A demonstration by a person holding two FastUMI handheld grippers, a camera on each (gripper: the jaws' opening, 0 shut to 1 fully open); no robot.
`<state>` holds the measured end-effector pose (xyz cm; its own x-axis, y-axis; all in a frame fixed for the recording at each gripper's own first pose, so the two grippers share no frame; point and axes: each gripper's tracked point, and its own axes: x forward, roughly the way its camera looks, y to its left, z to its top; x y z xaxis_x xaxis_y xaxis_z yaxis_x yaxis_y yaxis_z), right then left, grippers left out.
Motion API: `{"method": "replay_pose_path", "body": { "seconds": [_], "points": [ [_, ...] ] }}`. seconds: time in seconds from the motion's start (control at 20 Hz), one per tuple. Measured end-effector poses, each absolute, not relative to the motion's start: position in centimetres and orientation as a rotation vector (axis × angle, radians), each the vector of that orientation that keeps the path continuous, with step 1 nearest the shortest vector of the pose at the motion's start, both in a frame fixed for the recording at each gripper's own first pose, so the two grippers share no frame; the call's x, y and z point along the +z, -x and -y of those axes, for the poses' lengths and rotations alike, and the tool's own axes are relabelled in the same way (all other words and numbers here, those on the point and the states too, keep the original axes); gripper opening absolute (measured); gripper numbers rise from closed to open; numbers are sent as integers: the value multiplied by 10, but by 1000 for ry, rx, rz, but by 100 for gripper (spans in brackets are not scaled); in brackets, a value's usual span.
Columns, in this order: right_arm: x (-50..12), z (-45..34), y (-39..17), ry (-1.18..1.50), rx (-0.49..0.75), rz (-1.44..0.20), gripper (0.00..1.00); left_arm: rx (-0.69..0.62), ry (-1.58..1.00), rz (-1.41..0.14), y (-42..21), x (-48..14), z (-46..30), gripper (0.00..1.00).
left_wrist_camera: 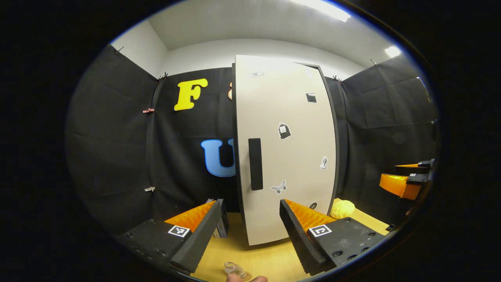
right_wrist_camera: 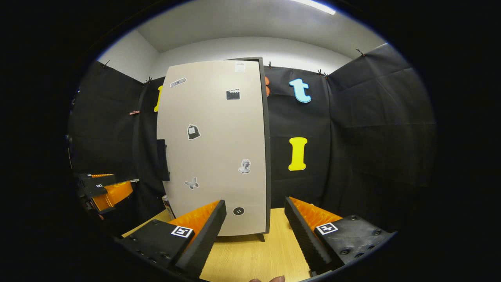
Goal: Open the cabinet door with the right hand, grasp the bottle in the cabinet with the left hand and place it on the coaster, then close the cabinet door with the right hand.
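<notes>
A tall cabinet stands on the wooden table, and its beige door with several stickers is shut and hides the inside. A black vertical handle sits near the door's left edge. My left gripper is open, a little way in front of the door's lower part, with nothing between its fingers. In the right gripper view the same door and its handle lie ahead to the left. My right gripper is open and empty before the cabinet's lower right corner. Each gripper shows at the edge of the other view: the right gripper and the left gripper.
A yellow spongy lump lies on the table right of the cabinet. A small box stands by the cabinet's left side. A small clear object sits at the near edge beside a fingertip. Black cloth walls close in the booth.
</notes>
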<state>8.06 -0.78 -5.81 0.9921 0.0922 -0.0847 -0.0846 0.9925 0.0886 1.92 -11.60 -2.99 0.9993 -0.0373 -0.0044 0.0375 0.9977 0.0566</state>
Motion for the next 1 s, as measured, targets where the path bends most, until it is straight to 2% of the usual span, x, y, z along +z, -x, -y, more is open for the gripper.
{"method": "replay_pose_path", "body": {
  "seconds": [0.25, 0.5, 1.0],
  "points": [
    [-69, 21, -87, -72, 92, -97, 98, -33, -77, 29, -28, -26, 131, 95],
    [-80, 32, -85, -93, 93, -106, 98, -29, -77, -1, -39, -34, 144, 95],
    [-72, 64, -87, -102, 59, -82, 98, -48, -96, 3, -35, -33, 168, 95]
  ]
}}
